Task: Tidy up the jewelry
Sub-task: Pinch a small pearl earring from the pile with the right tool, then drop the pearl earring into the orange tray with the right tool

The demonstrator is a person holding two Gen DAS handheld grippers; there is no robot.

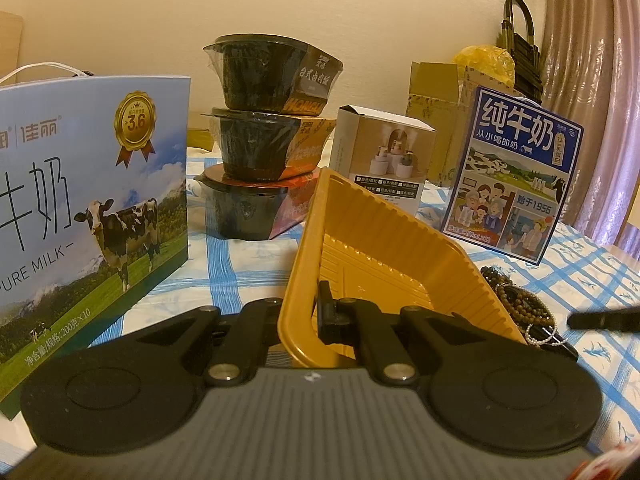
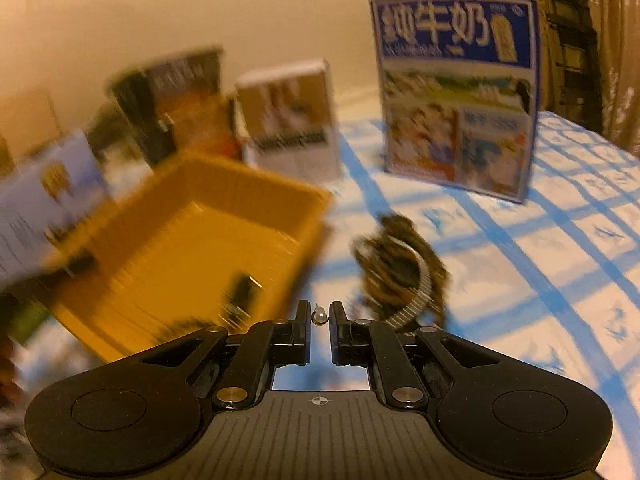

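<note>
A yellow ribbed plastic tray is tilted up off the blue-checked cloth. My left gripper is shut on its near rim, one finger inside and one outside the wall. To the tray's right lies a heap of jewelry: dark bead strings and a pearl strand. In the blurred right wrist view, my right gripper is shut on a small pearl piece, raised above the cloth between the tray and the jewelry heap. A metal band curls through the heap. A small dark item lies in the tray.
A large milk carton stands at the left, stacked black bowls behind the tray, and a small white box and a blue milk box at the back right. Cardboard boxes and a curtain stand behind them.
</note>
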